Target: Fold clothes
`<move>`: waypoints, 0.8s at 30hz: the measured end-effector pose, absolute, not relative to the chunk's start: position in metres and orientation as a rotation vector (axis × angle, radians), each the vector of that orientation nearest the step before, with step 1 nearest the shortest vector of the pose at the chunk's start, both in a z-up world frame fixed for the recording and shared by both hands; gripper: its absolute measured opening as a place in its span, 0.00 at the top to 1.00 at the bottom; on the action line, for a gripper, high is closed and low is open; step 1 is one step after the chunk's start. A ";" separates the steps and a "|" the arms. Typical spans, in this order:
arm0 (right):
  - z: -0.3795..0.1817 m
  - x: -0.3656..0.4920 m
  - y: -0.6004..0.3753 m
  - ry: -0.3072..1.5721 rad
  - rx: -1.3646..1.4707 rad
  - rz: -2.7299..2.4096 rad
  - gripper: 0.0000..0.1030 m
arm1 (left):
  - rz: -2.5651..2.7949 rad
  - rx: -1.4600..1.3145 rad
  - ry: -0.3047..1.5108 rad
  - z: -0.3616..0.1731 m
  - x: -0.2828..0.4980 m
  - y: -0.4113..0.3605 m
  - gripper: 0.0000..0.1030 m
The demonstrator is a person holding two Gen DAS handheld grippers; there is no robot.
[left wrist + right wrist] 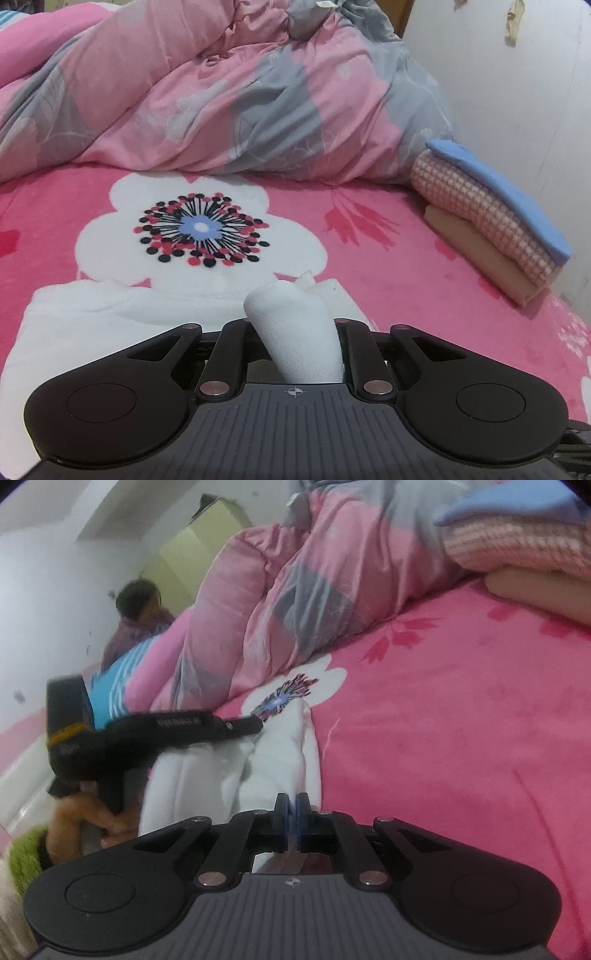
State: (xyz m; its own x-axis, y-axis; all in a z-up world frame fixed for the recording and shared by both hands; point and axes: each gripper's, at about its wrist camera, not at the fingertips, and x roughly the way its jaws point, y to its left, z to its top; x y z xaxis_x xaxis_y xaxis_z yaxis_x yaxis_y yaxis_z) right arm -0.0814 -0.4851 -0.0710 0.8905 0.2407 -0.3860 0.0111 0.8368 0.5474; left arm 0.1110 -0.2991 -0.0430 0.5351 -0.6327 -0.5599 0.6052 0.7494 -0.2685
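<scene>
A person (142, 613) sits at the far left edge of the bed, beyond a rumpled pink-and-grey quilt (229, 92) heaped along the back. In front of the quilt spreads a pink blanket (424, 295) printed with a large white flower (192, 229). On it, close to the cameras, lies a white garment (258, 764); in the right wrist view its long axis runs away from the camera toward the flower, ending in a narrow tip near the flower's dark centre. The left gripper (258, 722), gripped by a hand (74, 819) with a fuzzy green cuff (27, 853), reaches in from the left and pinches a bunched fold of the white garment, which rises as a cone between its fingers in the left wrist view. The right gripper (292, 812) has its jaws pressed together at the garment's near edge; whether cloth is caught between them cannot be told. At the far right, against a white wall (517, 92), rests a stack of folded clothes (495, 221): a beige piece at the bottom, a pink checked one in the middle, a blue one on top.
</scene>
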 end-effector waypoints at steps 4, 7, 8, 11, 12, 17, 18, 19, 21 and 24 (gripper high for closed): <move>-0.083 -0.070 -0.489 0.528 0.604 0.136 0.97 | -0.743 -0.070 0.726 -0.045 0.117 -0.296 0.81; -0.086 -0.074 -0.504 0.513 0.716 0.148 0.91 | -0.755 -0.132 0.729 -0.037 0.118 -0.281 0.59; -0.084 -0.079 -0.506 0.496 0.728 0.138 0.86 | -0.759 -0.159 0.722 -0.032 0.117 -0.273 0.56; -0.075 -0.091 -0.507 0.452 0.704 0.133 0.85 | -0.774 -0.233 0.684 -0.016 0.112 -0.246 0.50; -0.072 -0.093 -0.506 0.442 0.708 0.161 0.84 | -0.775 -0.245 0.673 -0.010 0.109 -0.237 0.50; -0.050 -0.087 -0.485 0.421 0.651 0.328 0.56 | -0.768 -0.185 0.614 0.011 0.081 -0.193 0.50; -0.045 -0.082 -0.477 0.432 0.610 0.338 0.56 | -0.763 -0.157 0.615 0.013 0.074 -0.187 0.50; -0.042 -0.075 -0.470 0.449 0.570 0.340 0.56 | -0.751 -0.122 0.619 0.011 0.067 -0.182 0.50; -0.045 -0.060 -0.463 0.513 0.520 0.304 0.58 | -0.722 -0.050 0.630 0.005 0.053 -0.173 0.50; -0.063 -0.043 -0.477 0.592 0.614 0.225 0.75 | -0.676 0.033 0.652 -0.011 0.035 -0.160 0.50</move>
